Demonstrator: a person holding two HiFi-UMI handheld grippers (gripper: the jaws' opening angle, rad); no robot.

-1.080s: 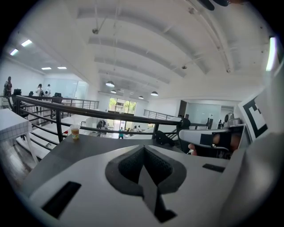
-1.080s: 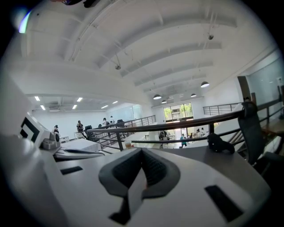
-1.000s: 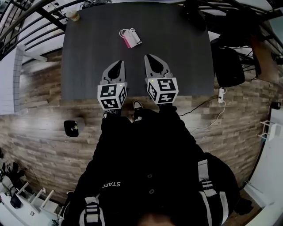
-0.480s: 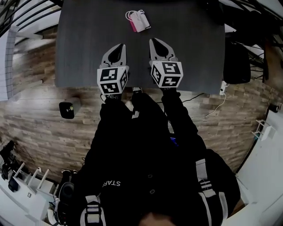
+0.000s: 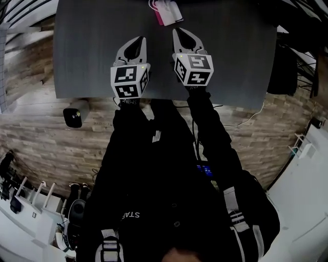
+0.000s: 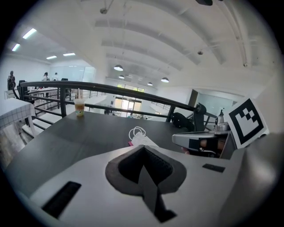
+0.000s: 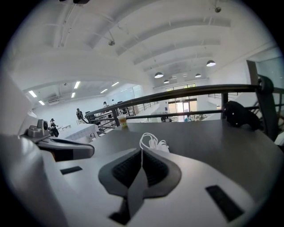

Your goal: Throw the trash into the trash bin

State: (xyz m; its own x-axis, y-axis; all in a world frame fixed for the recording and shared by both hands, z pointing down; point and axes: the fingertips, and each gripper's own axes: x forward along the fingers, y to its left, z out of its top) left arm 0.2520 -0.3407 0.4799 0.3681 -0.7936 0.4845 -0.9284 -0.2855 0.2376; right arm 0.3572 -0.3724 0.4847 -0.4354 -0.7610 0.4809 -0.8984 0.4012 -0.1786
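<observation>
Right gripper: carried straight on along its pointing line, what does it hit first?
Probably the white face mask dead ahead of the right gripper; tilted downward, it might touch the dark table just short of it.

Dark grey table [image 5: 92, 51] on wood-plank floor [image 5: 41, 138] — black railing [image 6: 115, 90] behind

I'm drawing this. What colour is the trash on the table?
The trash is white with pink; head view shows best.
</observation>
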